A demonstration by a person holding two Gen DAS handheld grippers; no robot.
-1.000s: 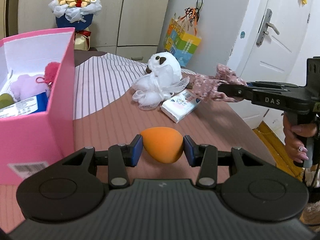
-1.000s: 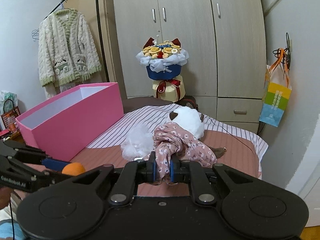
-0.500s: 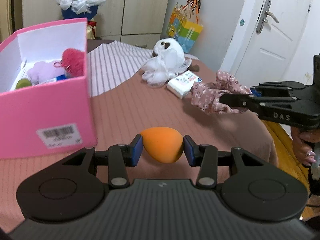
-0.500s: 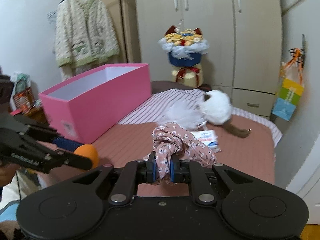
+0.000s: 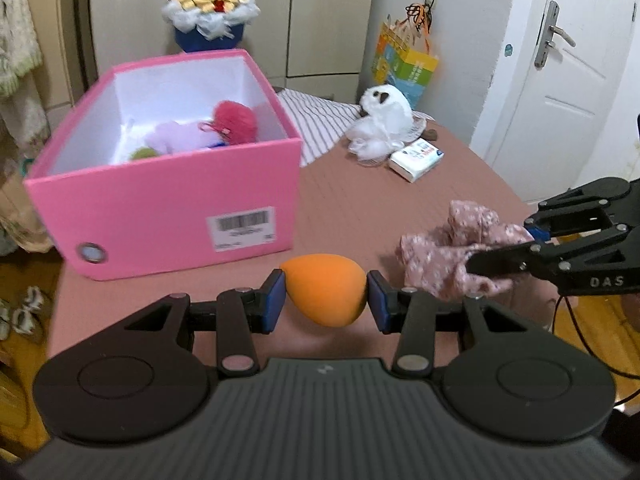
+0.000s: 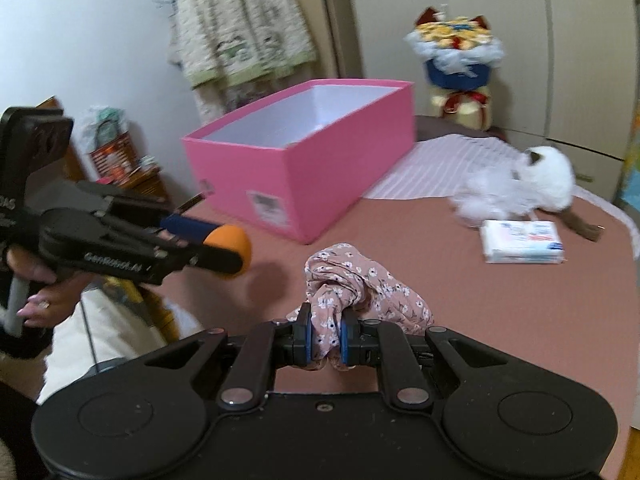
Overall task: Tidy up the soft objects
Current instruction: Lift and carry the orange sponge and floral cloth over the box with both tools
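Note:
My left gripper (image 5: 326,296) is shut on an orange egg-shaped sponge (image 5: 325,294), held above the brown bed cover in front of the pink box (image 5: 168,196). The sponge (image 6: 230,250) and left gripper also show at the left of the right wrist view. My right gripper (image 6: 325,338) is shut on a pink floral cloth (image 6: 360,284), held low over the bed; the cloth (image 5: 452,252) hangs at the right in the left wrist view. The box holds a red pompom (image 5: 234,122), a lilac plush (image 5: 176,140) and a green item.
A white plush toy (image 5: 382,118) with tulle and a tissue pack (image 5: 416,158) lie on the bed beyond the box. A flower bouquet (image 5: 210,16), wardrobe and white door (image 5: 568,72) stand behind. The bed edge drops at the right.
Both grippers have pulled back toward the near edge of the bed, still holding their items. The pink box now sits straight ahead of the left gripper, with its inside showing.

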